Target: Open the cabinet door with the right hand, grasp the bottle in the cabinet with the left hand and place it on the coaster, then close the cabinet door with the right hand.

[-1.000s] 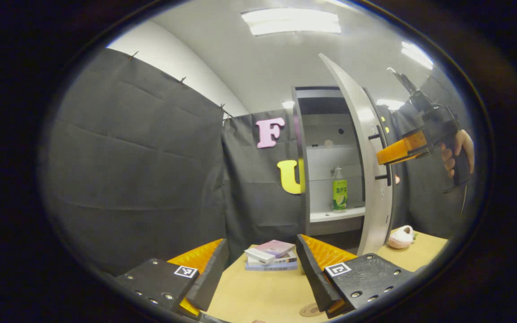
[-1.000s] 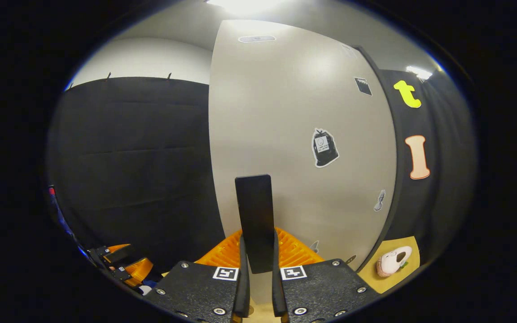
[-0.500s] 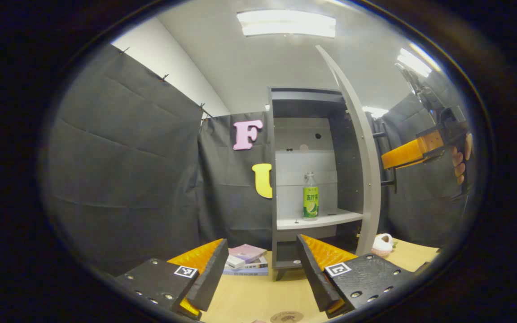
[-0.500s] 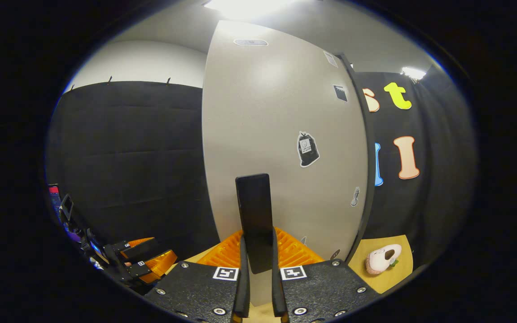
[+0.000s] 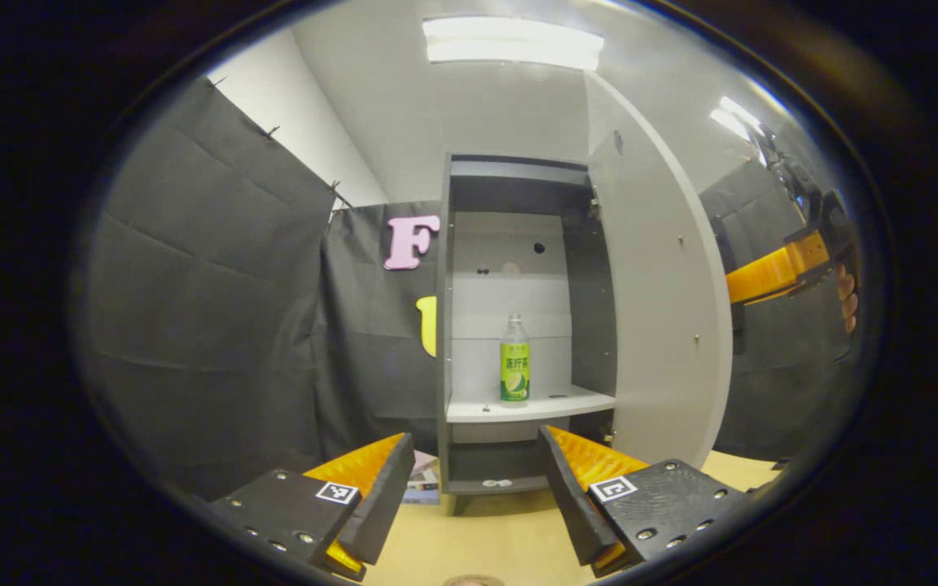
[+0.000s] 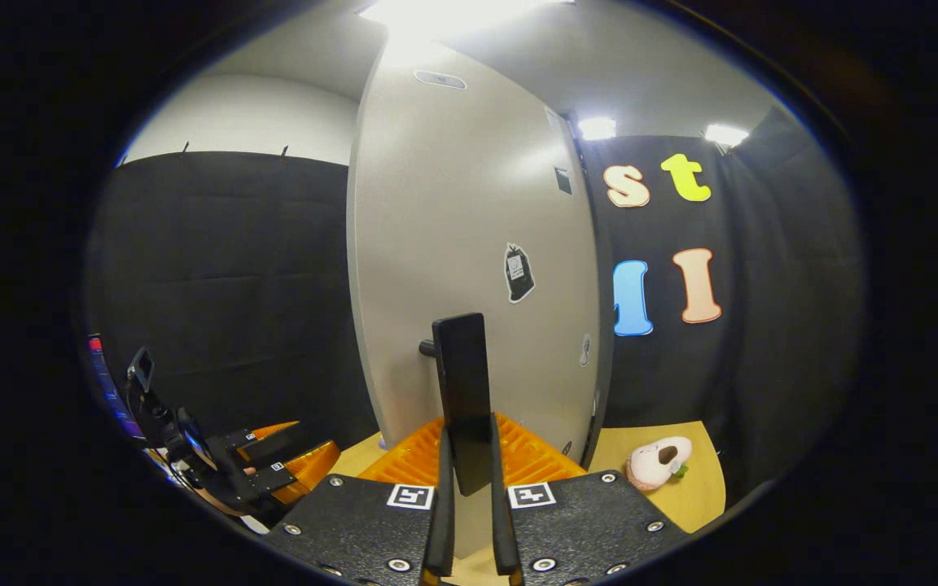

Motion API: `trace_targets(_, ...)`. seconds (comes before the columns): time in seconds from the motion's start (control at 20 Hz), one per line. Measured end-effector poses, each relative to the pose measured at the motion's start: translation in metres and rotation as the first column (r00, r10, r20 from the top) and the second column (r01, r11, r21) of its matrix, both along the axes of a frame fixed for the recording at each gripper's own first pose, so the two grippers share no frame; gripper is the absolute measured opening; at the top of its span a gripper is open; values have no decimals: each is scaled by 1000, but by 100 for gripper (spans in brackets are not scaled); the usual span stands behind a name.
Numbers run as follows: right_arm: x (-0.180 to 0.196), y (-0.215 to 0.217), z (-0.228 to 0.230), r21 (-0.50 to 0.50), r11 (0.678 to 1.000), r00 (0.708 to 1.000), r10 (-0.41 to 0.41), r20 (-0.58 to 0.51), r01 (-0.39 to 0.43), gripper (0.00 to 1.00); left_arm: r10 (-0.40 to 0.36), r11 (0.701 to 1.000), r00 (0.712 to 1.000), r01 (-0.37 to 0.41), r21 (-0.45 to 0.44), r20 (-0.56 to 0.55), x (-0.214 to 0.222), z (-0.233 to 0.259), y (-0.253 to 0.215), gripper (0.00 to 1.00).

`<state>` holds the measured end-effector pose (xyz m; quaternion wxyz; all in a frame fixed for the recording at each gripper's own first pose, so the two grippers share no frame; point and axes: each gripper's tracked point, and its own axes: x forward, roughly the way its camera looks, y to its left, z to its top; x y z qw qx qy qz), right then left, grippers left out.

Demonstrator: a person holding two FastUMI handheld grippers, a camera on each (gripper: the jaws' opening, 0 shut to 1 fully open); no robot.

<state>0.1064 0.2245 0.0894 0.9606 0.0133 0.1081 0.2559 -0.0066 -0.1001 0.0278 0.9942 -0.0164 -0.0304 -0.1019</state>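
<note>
While the cabinet door [image 5: 664, 301] stands swung wide open, the bottle [image 5: 515, 362] sits upright on the white shelf [image 5: 530, 405] inside the cabinet [image 5: 510, 187], roughly centered and well back from the left gripper [image 5: 473, 480]. It's a clear plastic bottle with a pale, maybe whitish cap, a slim neck, and a bright green label wrapping the lower body with what looks like a lime slice printed on it. Can't read the text and won't try. Nothing is touching it.

The left gripper has its fingers spread wide apart with nothing between them, hovering over the tan table [image 5: 501, 545] and aimed pretty much straight at the open cabinet. A bit of a stack of books [image 5: 424, 484] peeks out beside the cabinet's base, and the edge of the round coaster [image 5: 473, 580] shows at the very bottom of the left gripper view.

Over in the right gripper view, the right gripper [image 6: 466, 521] has its fingers squeezed tight on the dark handle [image 6: 462, 391] of the door, pinching it from both sides. The door's outer face has a few small stickers [image 6: 519, 273] on it. A pinkish plush toy [image 6: 659, 461] lies on the table off to the side of the door. From the left gripper view you can see the right gripper at the far edge of the door, with a hand [image 5: 846, 295] wrapped around its grip.
</note>
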Motion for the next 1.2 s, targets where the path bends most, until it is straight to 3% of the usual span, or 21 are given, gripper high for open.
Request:
trace_targets(0.25,0,-39,3,13,997,997,-79,20,78,11,-49,999,999,49,6,-1,1,-1,-33,87)
trace_targets(0.65,11,-94,2,18,985,984,-172,43,172,10,-70,997,997,70,30,-11,-3,3,-67,87)
trace_targets(1.1,-3,-121,7,108,990,993,-100,61,93,10,0,999,1000,1,38,-19,7,15,-85,87)
trace_targets(1.2,-7,-146,6,113,985,987,-139,86,129,22,5,999,1000,-4,43,-14,13,25,-90,87)
